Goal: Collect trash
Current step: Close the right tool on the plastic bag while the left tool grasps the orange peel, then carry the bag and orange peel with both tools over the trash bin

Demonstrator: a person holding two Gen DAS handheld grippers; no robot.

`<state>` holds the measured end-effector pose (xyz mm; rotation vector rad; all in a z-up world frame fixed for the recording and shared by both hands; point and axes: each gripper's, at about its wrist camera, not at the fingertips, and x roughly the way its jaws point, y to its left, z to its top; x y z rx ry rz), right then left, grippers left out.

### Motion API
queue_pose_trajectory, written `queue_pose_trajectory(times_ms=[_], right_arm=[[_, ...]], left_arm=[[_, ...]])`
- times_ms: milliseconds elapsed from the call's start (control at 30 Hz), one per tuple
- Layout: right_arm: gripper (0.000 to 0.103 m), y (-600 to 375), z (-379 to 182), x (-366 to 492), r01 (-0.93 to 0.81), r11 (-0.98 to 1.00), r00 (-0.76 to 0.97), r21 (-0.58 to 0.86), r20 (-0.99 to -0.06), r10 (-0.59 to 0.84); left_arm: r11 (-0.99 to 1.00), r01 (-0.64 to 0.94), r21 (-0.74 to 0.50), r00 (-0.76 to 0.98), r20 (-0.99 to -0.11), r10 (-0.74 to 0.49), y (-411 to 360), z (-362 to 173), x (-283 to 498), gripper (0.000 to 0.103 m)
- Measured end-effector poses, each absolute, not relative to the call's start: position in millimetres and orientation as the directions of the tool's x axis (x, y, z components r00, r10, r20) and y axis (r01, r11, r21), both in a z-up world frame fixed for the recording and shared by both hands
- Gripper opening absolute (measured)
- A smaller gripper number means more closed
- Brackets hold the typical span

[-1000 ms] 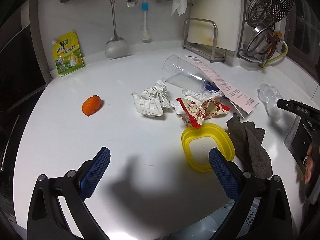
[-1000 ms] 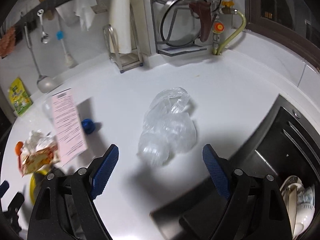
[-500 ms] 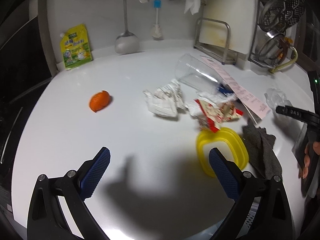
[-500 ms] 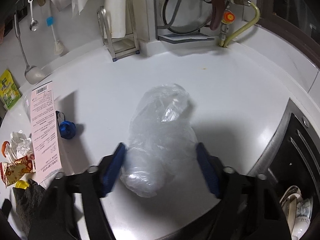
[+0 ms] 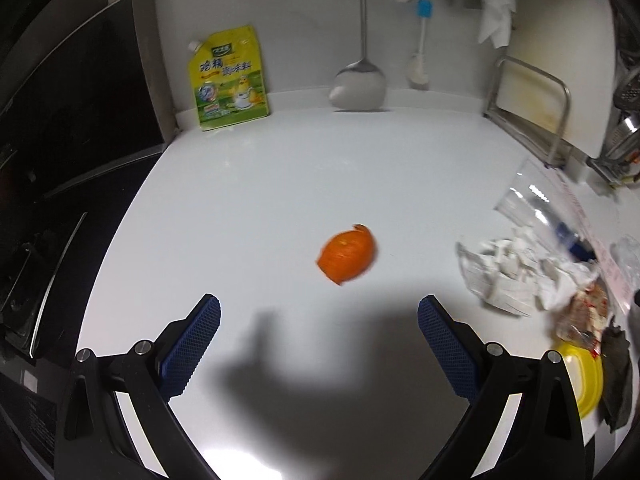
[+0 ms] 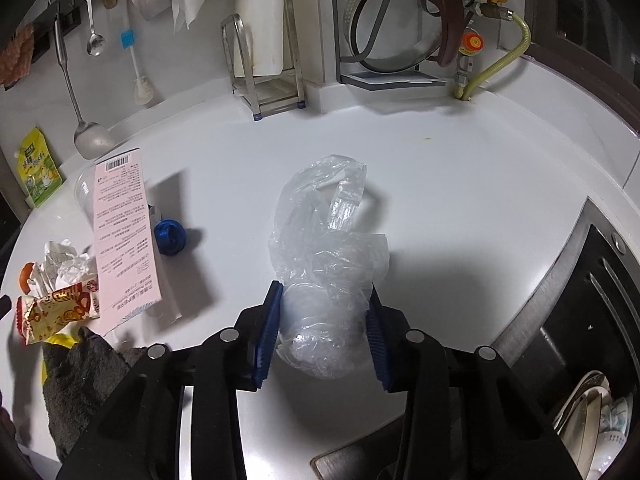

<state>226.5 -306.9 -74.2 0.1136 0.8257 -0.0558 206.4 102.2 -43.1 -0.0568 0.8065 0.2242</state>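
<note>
The right gripper [image 6: 322, 332] is closing its jaws, both pads pinching a clear bag [image 6: 326, 256] on the counter [image 6: 460, 200]. The left gripper [image 5: 318, 344] is hovering with jaws spread; orange peel [image 5: 347, 254] is lying just beyond. A receipt [image 6: 122, 232], blue cap [image 6: 170, 236] and wrappers [image 6: 56, 304] are lying left.

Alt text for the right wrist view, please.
The right gripper has been closing and now squeezes a crumpled clear plastic bag on a white counter. A pink receipt and wrappers lie to its left.
</note>
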Motion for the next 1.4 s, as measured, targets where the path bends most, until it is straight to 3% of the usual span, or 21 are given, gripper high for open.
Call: queue_pose_trajectory(times_ms=[600, 900, 967, 1067, 1400], right_arm=[[0.039, -309.5, -65.3, 219.6, 0.063, 0.984, 0.696, 0.165, -0.714, 0.075], [0.039, -310.0, -62.6, 217.5, 0.065, 0.983, 0.705, 0.170, -0.705, 0.076], [0.039, -309.5, -61.9, 217.0, 0.063, 0.983, 0.707, 0.170, -0.703, 0.076], [0.039, -306.3, -59.6, 212.5, 0.055, 0.985, 0.717, 0.165, -0.693, 0.076], [0.038, -289.5, -48.4, 160.2, 0.012, 0.987, 0.771, 0.163, -0.630, 0.094]], left_arm=[[0.976, -0.215, 0.024, 0.560, -0.816, 0.143, 114.2, -69.4, 270.6, 0.094], [0.983, -0.184, -0.003, 0.578, -0.809, 0.106, 110.9, -66.7, 275.3, 0.055], [0.985, -0.172, -0.005, 0.587, -0.803, 0.099, 108.9, -65.8, 272.5, 0.036], [0.989, -0.149, -0.005, 0.598, -0.797, 0.086, 105.8, -66.4, 267.6, 0.024], [0.994, -0.101, 0.028, 0.706, -0.703, 0.092, 79.3, -37.0, 199.5, 0.021]])
